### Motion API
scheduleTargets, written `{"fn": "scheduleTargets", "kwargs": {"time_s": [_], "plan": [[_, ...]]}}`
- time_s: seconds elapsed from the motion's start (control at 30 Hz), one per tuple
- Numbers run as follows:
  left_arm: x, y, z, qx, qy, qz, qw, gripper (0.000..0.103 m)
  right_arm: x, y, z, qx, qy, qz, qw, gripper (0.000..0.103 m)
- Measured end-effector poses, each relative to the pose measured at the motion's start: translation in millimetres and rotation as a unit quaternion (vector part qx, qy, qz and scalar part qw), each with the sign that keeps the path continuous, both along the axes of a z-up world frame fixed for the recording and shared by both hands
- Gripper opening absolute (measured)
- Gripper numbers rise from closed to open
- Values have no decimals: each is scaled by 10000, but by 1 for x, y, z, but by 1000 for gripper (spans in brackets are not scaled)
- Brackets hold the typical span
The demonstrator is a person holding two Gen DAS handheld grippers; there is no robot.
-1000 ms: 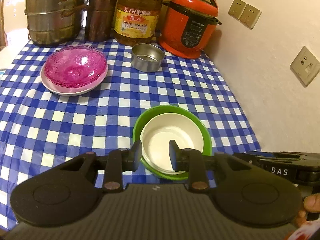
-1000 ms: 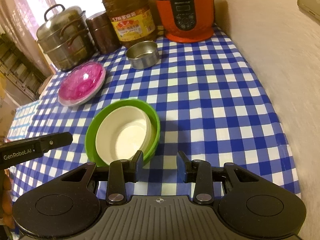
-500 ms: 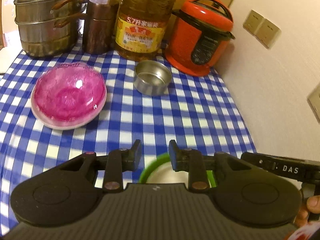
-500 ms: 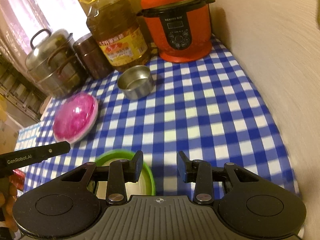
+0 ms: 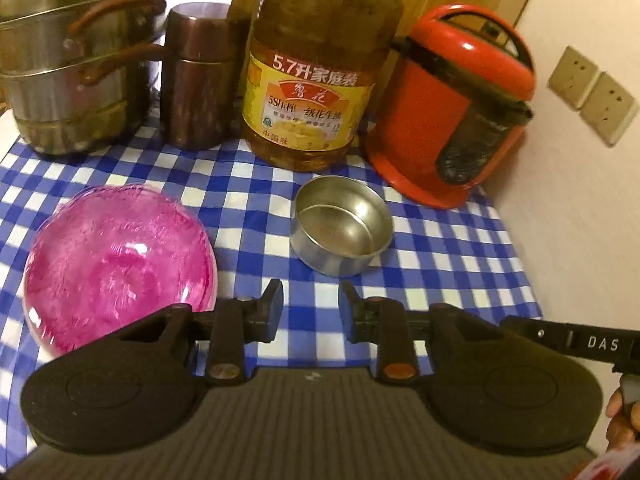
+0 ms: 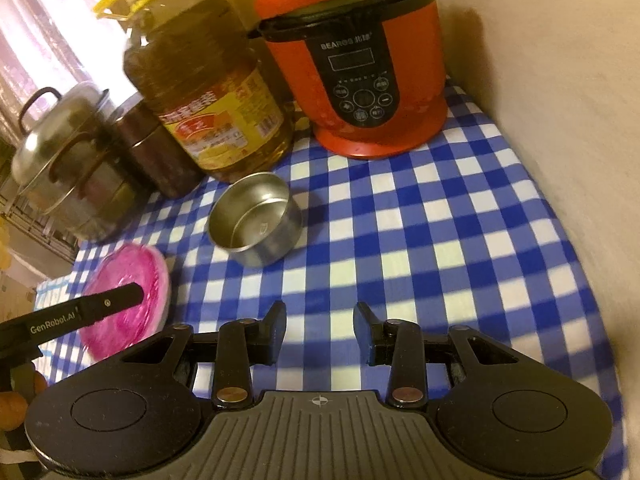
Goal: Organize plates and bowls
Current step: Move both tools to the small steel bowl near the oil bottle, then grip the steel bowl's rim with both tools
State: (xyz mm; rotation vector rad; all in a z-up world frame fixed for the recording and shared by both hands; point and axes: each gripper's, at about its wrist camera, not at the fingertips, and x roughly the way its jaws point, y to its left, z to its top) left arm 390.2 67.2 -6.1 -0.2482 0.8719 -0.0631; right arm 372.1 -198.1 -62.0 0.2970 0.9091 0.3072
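Observation:
A small steel bowl stands on the blue checked tablecloth, just ahead of my left gripper, which is open and empty. A pink glass bowl on a pale plate lies to the left of it. In the right wrist view the steel bowl is ahead and left of my right gripper, which is open and empty. The pink bowl lies at the left there, partly behind the left gripper's side. The green and white bowls are out of view.
Along the back stand a steel steamer pot, a brown canister, a big oil bottle and a red rice cooker. A wall with sockets bounds the right side of the table.
Both grippers have moved forward over the table toward the steel bowl. The green and white bowls have dropped out of view below them. Both stay open.

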Motion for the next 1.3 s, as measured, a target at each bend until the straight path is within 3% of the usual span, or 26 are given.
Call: {"fn": "scheduleTargets", "kwargs": {"time_s": [0.1,0.37,0.67,1.07,1.3], "plan": [[21,0,-12,140,60,9,9999,31,25,3,-11,47,64,9,10000,38],[70,9,-40,-161,202,-26,9997,31,80,13,-39,267,194,-8,9995,38],[112,13,-56,-483,241,31,9985,31,122,26,-44,529,124,80,9985,38],[136,7,-75,-528,407,45,9978,30,148,50,-63,385,225,210,9988,37],[141,3,-82,-468,529,15,9975,22,153,55,-70,245,242,216,9992,37]]}}
